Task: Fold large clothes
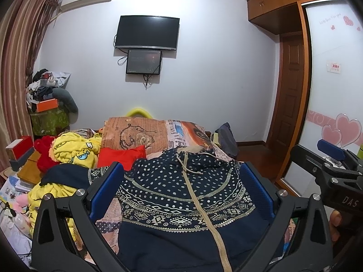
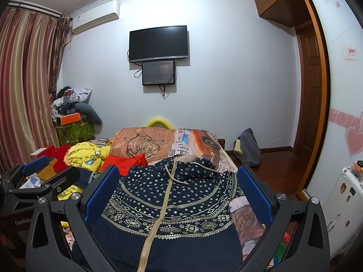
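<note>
My left tongs (image 1: 181, 195) and right tongs (image 2: 178, 195) both gaped wide, empty, above the navy zip hoodie with cream patterning (image 1: 181, 192) spread on the bed with the newspaper-print cover (image 1: 181, 131). Yellow and red clothes (image 1: 74, 149) crowded the hoodie's left edge, bare wooden floor (image 2: 272, 172) lay right. Its hem ran out of frame.

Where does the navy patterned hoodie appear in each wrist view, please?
Left wrist: the navy patterned hoodie fills lower centre, between the open fingers.
Right wrist: the hoodie lies lower centre, zipper running down-left.
Shared landmark: the wall-mounted TV above the bed.
</note>
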Action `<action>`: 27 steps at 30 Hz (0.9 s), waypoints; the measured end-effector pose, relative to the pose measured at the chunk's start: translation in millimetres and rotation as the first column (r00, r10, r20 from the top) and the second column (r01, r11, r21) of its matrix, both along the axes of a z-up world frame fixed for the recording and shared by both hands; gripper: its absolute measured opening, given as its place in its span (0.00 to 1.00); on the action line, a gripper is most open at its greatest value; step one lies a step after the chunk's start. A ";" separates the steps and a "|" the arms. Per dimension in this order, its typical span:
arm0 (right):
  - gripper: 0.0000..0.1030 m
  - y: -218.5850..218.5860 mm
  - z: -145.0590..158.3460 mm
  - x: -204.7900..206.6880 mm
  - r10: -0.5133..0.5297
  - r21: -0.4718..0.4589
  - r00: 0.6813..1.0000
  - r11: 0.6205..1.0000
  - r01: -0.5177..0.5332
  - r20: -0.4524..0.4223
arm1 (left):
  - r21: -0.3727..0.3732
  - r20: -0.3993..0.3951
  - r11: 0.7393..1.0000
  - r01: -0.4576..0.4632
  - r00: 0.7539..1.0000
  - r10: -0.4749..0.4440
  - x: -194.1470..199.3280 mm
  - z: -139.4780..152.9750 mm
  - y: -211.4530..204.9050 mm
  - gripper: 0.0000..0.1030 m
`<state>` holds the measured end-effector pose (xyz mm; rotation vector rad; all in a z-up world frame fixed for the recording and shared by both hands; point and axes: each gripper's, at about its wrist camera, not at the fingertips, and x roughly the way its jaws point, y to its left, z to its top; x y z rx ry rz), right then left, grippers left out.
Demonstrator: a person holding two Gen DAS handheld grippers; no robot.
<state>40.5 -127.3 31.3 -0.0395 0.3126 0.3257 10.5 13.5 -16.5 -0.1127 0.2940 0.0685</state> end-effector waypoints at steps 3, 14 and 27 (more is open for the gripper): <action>1.00 2.2 -0.8 0.8 0.000 -0.005 1.000 1.000 0.000 -0.001 | -0.004 -0.002 1.000 0.000 1.000 0.000 1.2 -0.5 1.7 1.00; 1.00 15.2 -5.4 24.9 0.015 -0.007 0.999 1.000 -0.015 -0.044 | -0.024 -0.017 0.999 -0.026 1.000 0.026 16.7 -7.0 20.3 1.00; 1.00 51.5 -29.2 94.0 0.053 -0.038 0.995 0.998 -0.057 -0.083 | -0.101 -0.203 0.963 -0.248 0.953 0.224 99.8 -45.2 127.0 0.99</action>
